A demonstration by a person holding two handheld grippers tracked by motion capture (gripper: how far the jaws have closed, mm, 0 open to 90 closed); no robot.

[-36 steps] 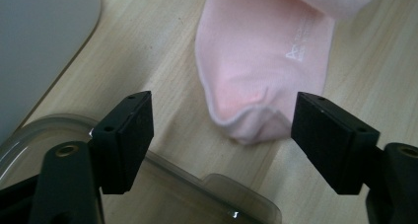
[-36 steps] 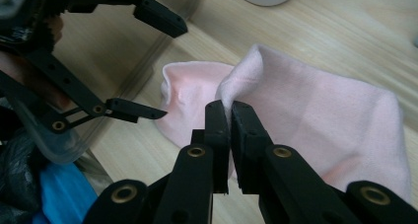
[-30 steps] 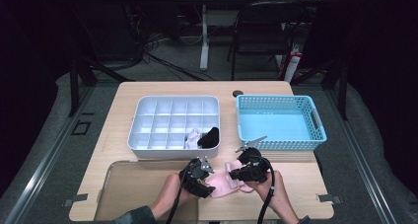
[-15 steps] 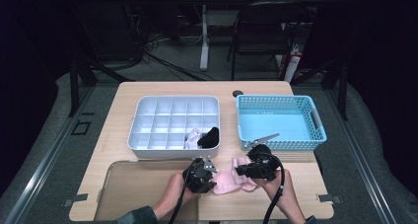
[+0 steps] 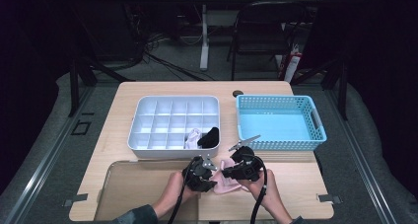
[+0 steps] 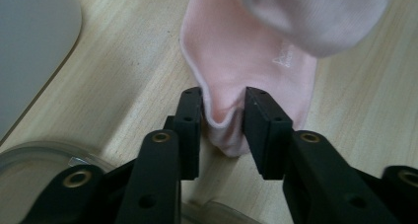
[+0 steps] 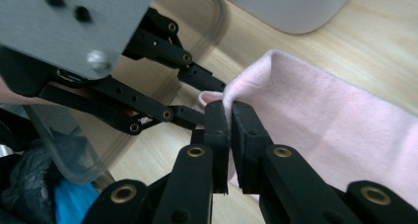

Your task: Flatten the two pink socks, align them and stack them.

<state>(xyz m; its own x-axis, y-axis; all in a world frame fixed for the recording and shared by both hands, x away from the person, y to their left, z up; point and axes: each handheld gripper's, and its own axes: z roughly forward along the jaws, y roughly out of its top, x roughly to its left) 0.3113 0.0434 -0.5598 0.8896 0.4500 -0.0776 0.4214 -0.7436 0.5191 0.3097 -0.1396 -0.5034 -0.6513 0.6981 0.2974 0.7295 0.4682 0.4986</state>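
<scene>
Soft pink cotton sock [image 5: 227, 182] lies on the pale wooden surface [image 5: 118, 130], just in front of the white compartmented plastic tray [image 5: 172, 122]. Left tongs [image 6: 223, 118], jaws just opening, straddle the sock's cuff. Right tongs [image 7: 229, 120] pinch a raised fold.

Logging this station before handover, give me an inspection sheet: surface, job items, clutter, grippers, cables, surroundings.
Surface: wooden table, clear tray at near left edge.
Job's things: pink sock on the table; white divided organizer holding a white sock and a black sock.
Clutter: empty blue basket.
Grippers: left gripper jaws astride a sock fold, just reopening slightly; right gripper shut on sock edge.
Cables: one trails from each gripper.
Surroundings: dark room, chair behind.
</scene>
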